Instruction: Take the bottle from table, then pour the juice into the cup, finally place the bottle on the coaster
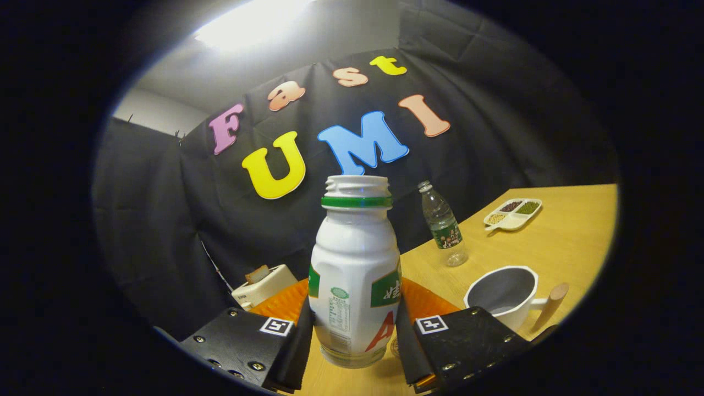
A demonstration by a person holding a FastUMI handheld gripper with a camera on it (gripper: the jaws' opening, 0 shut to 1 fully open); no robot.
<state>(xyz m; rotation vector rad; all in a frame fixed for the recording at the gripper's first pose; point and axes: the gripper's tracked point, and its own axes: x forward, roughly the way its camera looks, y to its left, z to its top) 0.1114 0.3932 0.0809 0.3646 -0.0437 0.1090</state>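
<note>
Black-cloth booth wall behind, light wooden table (555,242) tilted in view. Near, behind the bottle: orange ribbed mat (426,302) (probably the coaster, can't confirm), with a cream boxy appliance (264,283) to its left.

White plastic juice bottle with green neck band, cap off (355,269), upright between the fingers, base looks at or just above the tabletop. Gripper (355,335) clamped on its lower body, both fingers pressing the sides.

White mug with grey inside and wooden handle (506,294) near right, empty as far as I can see. Clear water bottle (444,228) farther right; white divided dish with beans (512,213) far right.

Risks, my read:
- grip sits low, bottle top-heavy, so it could pivot or slip in the fingers when tipped
- open mouth: any fast swing right spills before reaching the mug
- squeezing the thin wall may push juice out
- mug handle points away to the right; bumping the rim could shove the mug
</note>
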